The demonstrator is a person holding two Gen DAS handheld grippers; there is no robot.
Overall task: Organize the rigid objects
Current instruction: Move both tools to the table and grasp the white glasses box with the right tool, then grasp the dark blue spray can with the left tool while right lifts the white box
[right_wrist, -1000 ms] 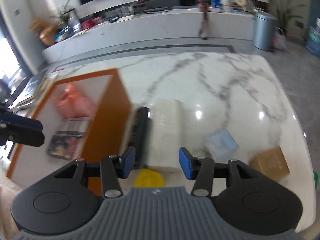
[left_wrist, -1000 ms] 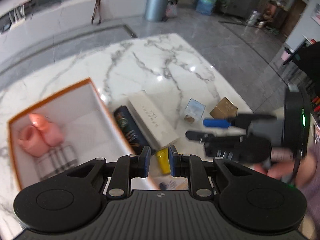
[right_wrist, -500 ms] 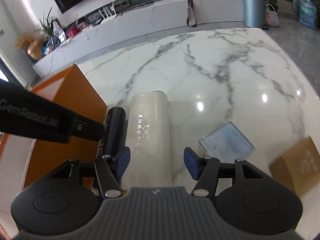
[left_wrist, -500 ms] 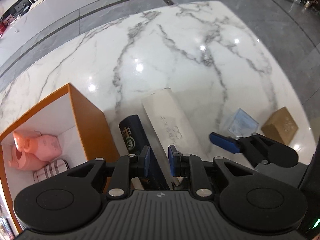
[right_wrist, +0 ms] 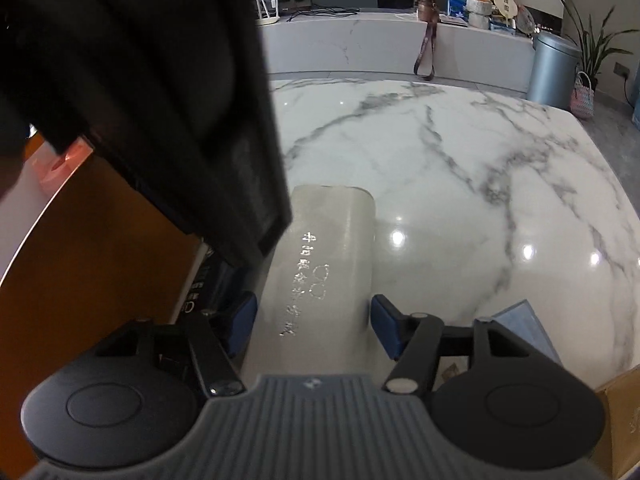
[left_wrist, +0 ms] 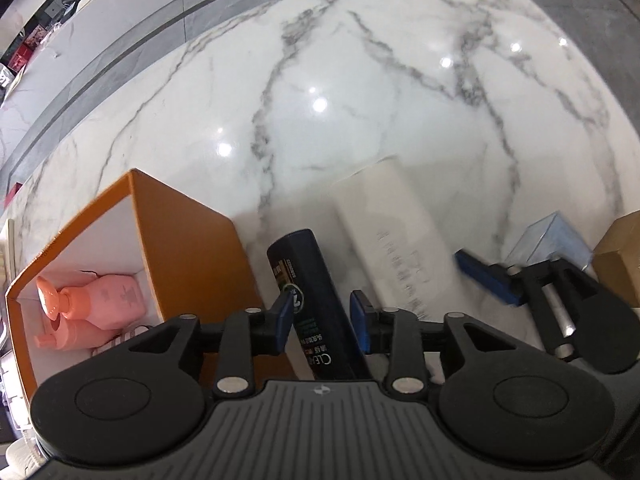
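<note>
- On the marble counter (left_wrist: 360, 100), just right of the orange box (left_wrist: 180, 236), I see a dark bottle (left_wrist: 308, 280) lying flat beside a long white carton (left_wrist: 392, 232), both with their long axes running near to far.
- My left claw (left_wrist: 322, 314) straddles the near half of the dark bottle, which runs straight away from it toward the far side. Its jaws are opening at a narrow-to-middling gap; the bottle sits between the blue pads, and I see slivers of gap on each side, so I judge no grip yet.
- My right claw (right_wrist: 314, 322) straddles the white carton (right_wrist: 324, 264) the same way, with the carton's length pointing away from it. Its jaws stand fairly wide, just outside the carton's edges, not pressing it.
- Each claw is nearest its own item, left on the bottle, right on the carton, so the coming move turns on closing across the short width.
- Inside the orange box lie pink bottles (left_wrist: 96, 296); a clear blue case (left_wrist: 556, 240) and a brown box (left_wrist: 620, 248) sit at the right.
</note>
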